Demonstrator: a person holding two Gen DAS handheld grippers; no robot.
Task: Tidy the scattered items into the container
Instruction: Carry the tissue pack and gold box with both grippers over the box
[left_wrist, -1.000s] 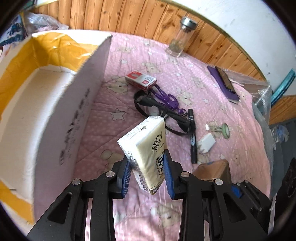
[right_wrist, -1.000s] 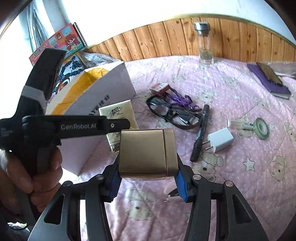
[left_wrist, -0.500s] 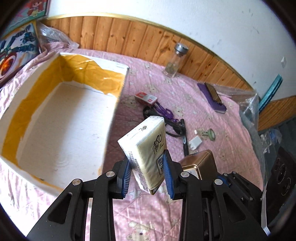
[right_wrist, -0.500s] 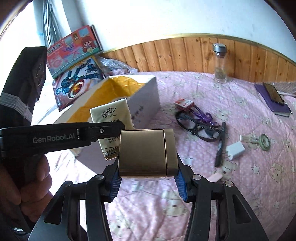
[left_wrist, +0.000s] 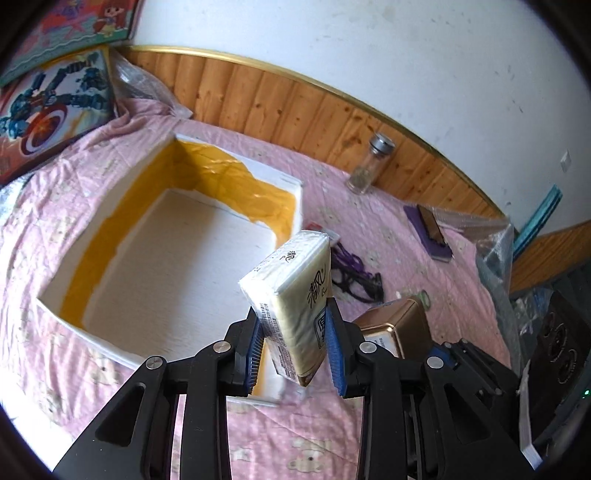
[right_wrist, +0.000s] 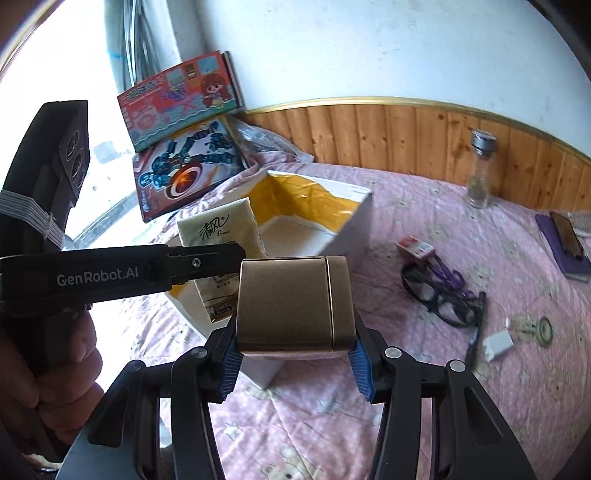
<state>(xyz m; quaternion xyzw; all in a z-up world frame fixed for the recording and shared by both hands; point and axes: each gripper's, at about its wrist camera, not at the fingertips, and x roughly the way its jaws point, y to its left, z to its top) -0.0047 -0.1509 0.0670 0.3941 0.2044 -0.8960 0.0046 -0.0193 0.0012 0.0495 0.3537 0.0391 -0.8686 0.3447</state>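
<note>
My left gripper (left_wrist: 295, 354) is shut on a pale yellow tissue pack (left_wrist: 295, 295) and holds it above the near right corner of the open white box (left_wrist: 155, 258) with yellow tape inside; the pack also shows in the right wrist view (right_wrist: 218, 236). My right gripper (right_wrist: 295, 362) is shut on a gold tin (right_wrist: 295, 302), held above the bed just right of the box (right_wrist: 354, 218). The tin also shows in the left wrist view (left_wrist: 395, 325). The box looks empty inside.
On the pink bedspread lie black glasses (right_wrist: 439, 295), a purple cord (right_wrist: 450, 273), a red-white small box (right_wrist: 415, 249), a black marker (right_wrist: 474, 332), a white charger (right_wrist: 498, 343), a tape roll (right_wrist: 545, 326). A glass jar (right_wrist: 480, 170) and purple notebook (right_wrist: 565, 251) sit farther back.
Both grippers have risen and moved left toward the box with their loads. The left wrist view now looks down into the box instead of at its side wall.
</note>
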